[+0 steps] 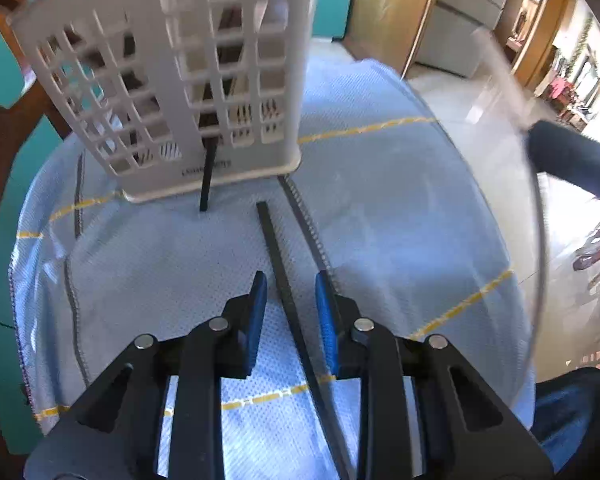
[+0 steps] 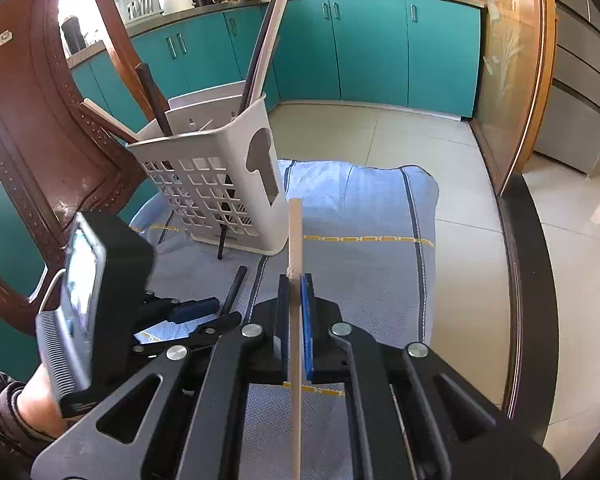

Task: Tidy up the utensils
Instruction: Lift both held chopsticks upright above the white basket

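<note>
A white slotted utensil holder [image 1: 172, 80] stands on the blue cloth [image 1: 380, 208] and holds several chopsticks; it also shows in the right wrist view [image 2: 216, 168]. A black chopstick [image 1: 288, 300] lies on the cloth between the open fingers of my left gripper [image 1: 290, 292], which do not touch it. Another black chopstick [image 1: 208, 176] pokes out through the holder's wall. My right gripper [image 2: 296, 292] is shut on a cream chopstick [image 2: 295, 240], held above the cloth, to the right of the holder. The left gripper [image 2: 204, 312] shows low at left in the right wrist view.
A round glass table [image 2: 528, 280] carries the cloth. A brown wooden chair [image 2: 40, 140] stands behind the holder. Teal kitchen cabinets [image 2: 360, 48] line the far wall. Tiled floor lies beyond the table edge.
</note>
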The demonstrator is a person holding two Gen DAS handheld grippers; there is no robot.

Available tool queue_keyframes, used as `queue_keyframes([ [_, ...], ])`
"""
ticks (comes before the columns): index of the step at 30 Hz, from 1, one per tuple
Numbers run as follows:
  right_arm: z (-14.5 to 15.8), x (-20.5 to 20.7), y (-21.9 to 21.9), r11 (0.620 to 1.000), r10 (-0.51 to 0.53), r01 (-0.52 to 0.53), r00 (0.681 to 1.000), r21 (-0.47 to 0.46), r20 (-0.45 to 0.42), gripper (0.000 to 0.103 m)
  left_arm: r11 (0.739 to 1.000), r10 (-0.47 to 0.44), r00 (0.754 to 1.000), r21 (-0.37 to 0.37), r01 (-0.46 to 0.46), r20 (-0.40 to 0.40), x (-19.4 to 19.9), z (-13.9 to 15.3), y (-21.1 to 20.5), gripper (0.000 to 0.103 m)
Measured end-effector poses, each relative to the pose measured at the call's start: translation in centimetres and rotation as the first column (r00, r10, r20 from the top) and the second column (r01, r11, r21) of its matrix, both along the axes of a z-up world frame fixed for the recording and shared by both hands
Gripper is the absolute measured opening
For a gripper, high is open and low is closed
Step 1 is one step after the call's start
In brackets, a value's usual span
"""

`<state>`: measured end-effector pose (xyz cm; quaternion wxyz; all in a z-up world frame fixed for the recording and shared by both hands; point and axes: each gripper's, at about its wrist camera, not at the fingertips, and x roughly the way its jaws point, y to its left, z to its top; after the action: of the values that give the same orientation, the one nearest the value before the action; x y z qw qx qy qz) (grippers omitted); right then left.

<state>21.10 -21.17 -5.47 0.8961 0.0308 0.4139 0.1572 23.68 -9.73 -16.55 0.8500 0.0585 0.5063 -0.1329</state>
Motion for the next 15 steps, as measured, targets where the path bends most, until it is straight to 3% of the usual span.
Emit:
queue_keyframes([
  [1, 0.0, 0.0, 0.0, 1.000, 0.000, 0.000, 1.000, -0.002, 0.000, 0.006, 1.000, 0.004, 1.000, 0.005, -0.004, 0.007, 0.0, 0.0, 0.0, 0.025],
  [3, 0.1, -0.1, -0.3, 1.000, 0.000, 0.000, 1.000, 0.002, 0.004, 0.006, 1.000, 0.014, 1.000, 0.004, -0.014, 0.009, 0.2, 0.0, 0.2, 0.010],
  [7, 1.6, -0.9, -1.3, 0.999, -0.013, 0.010, 0.998, 0.044, 0.062, 0.006, 0.999, 0.039, 0.998, -0.017, -0.038, 0.042, -0.3, 1.1, 1.3, 0.007],
  [12, 6.4, -3.3, -2.7, 0.991, -0.038, 0.008, 0.972, 0.131, 0.231, 0.006, 0.997, 0.056, 0.971, -0.069, -0.040, 0.234, -3.6, 8.1, 3.0, 0.007],
  [15, 9.6, -4.1, -3.1, 0.984, -0.067, 0.009, 0.943, 0.175, 0.325, 0.002, 0.992, 0.080, 0.931, -0.124, -0.038, 0.356, -5.4, 13.4, 4.8, 0.007],
])
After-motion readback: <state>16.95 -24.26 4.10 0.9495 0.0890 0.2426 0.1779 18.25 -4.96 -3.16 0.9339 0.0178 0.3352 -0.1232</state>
